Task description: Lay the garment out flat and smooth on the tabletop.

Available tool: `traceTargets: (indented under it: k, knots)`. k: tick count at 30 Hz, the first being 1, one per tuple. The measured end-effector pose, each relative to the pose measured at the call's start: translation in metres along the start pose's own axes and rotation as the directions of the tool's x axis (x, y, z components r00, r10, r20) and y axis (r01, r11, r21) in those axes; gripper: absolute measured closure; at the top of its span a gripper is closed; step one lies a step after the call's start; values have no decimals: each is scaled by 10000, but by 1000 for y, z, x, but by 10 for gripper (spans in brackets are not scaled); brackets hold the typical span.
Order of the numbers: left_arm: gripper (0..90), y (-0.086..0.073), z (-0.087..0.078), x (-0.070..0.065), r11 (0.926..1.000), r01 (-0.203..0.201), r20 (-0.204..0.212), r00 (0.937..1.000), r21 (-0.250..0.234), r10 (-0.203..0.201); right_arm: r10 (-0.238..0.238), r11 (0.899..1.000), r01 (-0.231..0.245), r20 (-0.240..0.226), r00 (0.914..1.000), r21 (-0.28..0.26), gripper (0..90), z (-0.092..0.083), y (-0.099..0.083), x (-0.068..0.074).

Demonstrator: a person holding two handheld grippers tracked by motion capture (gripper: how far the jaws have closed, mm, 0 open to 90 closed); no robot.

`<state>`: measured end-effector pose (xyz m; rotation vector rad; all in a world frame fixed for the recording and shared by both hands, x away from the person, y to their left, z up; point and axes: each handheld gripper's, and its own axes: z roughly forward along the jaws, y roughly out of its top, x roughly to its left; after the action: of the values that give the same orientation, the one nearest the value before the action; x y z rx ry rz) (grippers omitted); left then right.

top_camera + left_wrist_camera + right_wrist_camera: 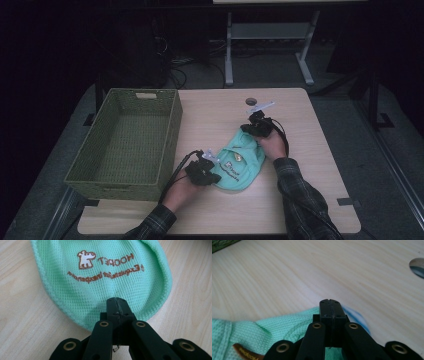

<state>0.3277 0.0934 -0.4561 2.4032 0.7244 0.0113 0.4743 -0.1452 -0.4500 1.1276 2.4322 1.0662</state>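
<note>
A mint-green mesh garment (239, 161) printed with a small dog and brown lettering lies flat on the wooden table (210, 112). My left gripper (216, 177) is at its near left edge. In the left gripper view the jaws are pressed together, shut on the hem of the garment (100, 277), which puckers up into my left gripper (117, 301). My right gripper (251, 133) sits at the far edge. In the right gripper view its jaws are shut on the garment (274, 327) where a blue trim shows, just beside my right gripper (329, 302).
A green woven basket (120, 190) stands empty on the table's left side, close to my left hand. A round cable hole (250, 101) is in the tabletop beyond the right gripper. The far side of the table drops to a dark floor with a desk frame.
</note>
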Motion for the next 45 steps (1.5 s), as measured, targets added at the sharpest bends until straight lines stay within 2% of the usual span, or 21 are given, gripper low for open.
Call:
traceTargets:
  k: [7,8,11,14,16,18,19,20,22,28,29,32,33,39,44,45]
  knots:
    - [897,0,0,0,10000,-21,5,10000,32,21,236,9997,-233,348,9991,-74,900,10,8,-6]
    - [896,0,0,0,10000,-10,6,10000,34,10,379,9993,-379,256,9990,20,900,13,8,-6]
    - [896,0,0,0,10000,73,46,10000,-30,-72,323,9995,-324,65,9995,34,883,15,8,-4]
    - [896,0,0,0,10000,27,6,10000,-32,-27,108,9995,-108,-32,9999,-311,850,4,8,-1]
    - [895,0,0,0,10000,1,-6,10000,29,-1,146,9992,-152,-146,9998,-360,838,-7,9,-1]
    - [894,0,0,0,9998,182,35,9998,-36,-182,198,9987,-209,-241,9995,-465,827,-15,8,0]
    - [893,0,-1,2,9999,3,54,10000,135,-4,203,9984,-216,-256,9995,-516,820,-20,7,-1]
    - [888,1,-1,2,9999,5,71,10000,150,-6,236,9981,-254,-325,9992,-567,820,-25,5,0]
    - [881,1,0,1,9997,259,88,9996,3,-260,200,9979,-222,-382,9991,-602,820,-33,2,1]
    - [867,7,-6,4,10000,-64,-123,9999,-69,63,-56,9974,11,-616,9981,-727,844,-56,-11,10]
    - [866,8,-6,3,9998,95,-123,9999,-184,-97,-113,9971,64,-647,9978,-754,858,-60,-14,12]
    - [870,14,-11,8,9994,132,-161,9998,-325,-138,-148,9967,87,-768,9969,-801,897,-67,-23,15]
    - [896,16,-12,9,9990,234,-115,9996,-387,-239,-168,9965,89,-953,9953,-827,898,-70,-26,17]
    - [898,31,-19,23,9953,365,-672,9968,-894,-426,-474,9965,386,-1199,9916,-747,899,-77,-45,28]
    - [896,43,-15,34,9910,536,-1012,9927,-1230,-662,-561,9972,487,-1374,9889,-570,899,-82,-62,38]
    - [897,47,-15,37,9913,500,-1097,9919,-1221,-636,-699,9964,624,-1386,9879,-580,899,-83,-64,38]
